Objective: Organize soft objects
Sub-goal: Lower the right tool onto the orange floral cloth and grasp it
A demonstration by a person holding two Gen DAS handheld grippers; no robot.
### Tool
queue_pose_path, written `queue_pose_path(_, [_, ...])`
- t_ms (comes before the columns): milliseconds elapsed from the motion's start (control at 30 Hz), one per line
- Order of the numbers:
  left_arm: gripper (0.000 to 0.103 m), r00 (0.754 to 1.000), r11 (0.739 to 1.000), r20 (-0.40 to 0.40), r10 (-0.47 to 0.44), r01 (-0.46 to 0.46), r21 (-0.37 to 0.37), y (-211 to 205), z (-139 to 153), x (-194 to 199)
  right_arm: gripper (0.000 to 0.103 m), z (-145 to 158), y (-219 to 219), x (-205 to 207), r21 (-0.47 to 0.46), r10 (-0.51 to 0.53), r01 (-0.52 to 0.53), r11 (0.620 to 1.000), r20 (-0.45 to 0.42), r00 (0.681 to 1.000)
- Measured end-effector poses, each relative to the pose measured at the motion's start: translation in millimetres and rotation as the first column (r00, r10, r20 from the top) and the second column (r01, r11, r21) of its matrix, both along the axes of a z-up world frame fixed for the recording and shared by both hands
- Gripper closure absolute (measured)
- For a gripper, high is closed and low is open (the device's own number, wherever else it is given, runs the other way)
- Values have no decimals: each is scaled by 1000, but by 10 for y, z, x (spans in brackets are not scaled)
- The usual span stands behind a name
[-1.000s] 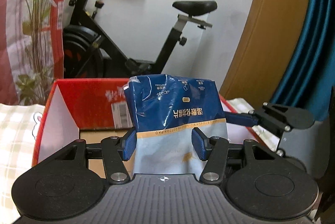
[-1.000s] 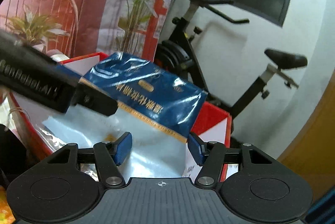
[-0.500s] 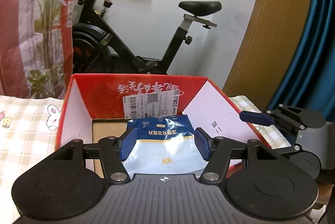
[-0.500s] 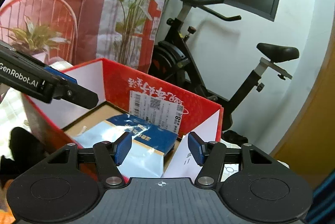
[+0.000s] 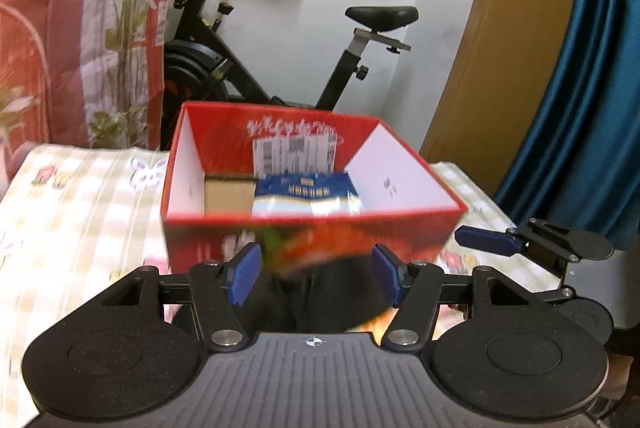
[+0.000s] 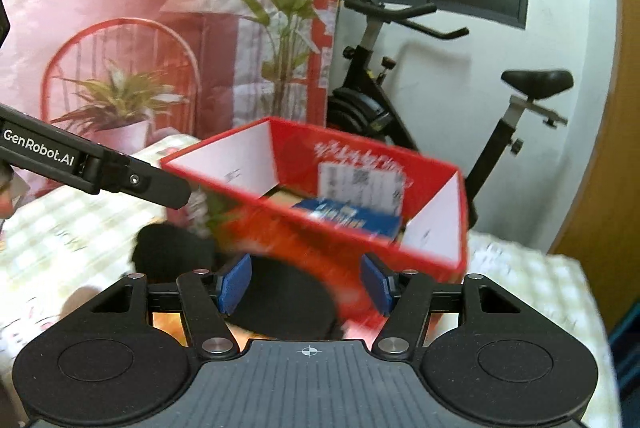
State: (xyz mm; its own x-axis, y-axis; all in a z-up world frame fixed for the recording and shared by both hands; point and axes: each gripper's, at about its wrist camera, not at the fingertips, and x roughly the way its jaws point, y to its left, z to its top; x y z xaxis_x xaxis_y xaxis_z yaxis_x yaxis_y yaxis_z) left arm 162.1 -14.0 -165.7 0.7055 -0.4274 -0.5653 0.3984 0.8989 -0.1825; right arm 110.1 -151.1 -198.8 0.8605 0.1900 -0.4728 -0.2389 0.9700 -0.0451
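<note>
A blue and white soft packet (image 5: 306, 196) (image 6: 349, 216) lies inside the open red box (image 5: 412, 218) (image 6: 352, 248), near its back wall. My left gripper (image 5: 315, 274) is open in front of the box's near wall, nothing between its blue pads (image 5: 244, 274). My right gripper (image 6: 304, 282) is also open and empty, its jaws opening, just short of the box. In the left wrist view the right gripper (image 5: 490, 242) shows at the right of the box. One finger of the left gripper (image 6: 96, 163) crosses the right wrist view at the left.
The box stands on a pale checked cloth (image 5: 76, 211) (image 6: 532, 280). A dark, blurred soft thing (image 6: 172, 254) lies against the box's front, with something orange (image 6: 170, 324) under the gripper. Behind the box are an exercise bike (image 5: 260, 67), a pink plant-print sheet (image 6: 120, 27) and a blue curtain (image 5: 580, 87).
Both grippers held the packet above the box a second ago. They let it go, it dropped into the box, and both have drawn back from the box.
</note>
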Motion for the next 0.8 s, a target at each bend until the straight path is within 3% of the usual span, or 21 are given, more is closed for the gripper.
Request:
queue_pose_path(367, [39,994,999,-110,17,-20,-29,176,-392,-582,41,-498,252,-635,38,34,-31,999,-96,995])
queue_pose_path(800, [40,960,994,-279,-21,-11,-110,256,-876,-557,32,-835,316,-578,52,72,-64,997,-157,985])
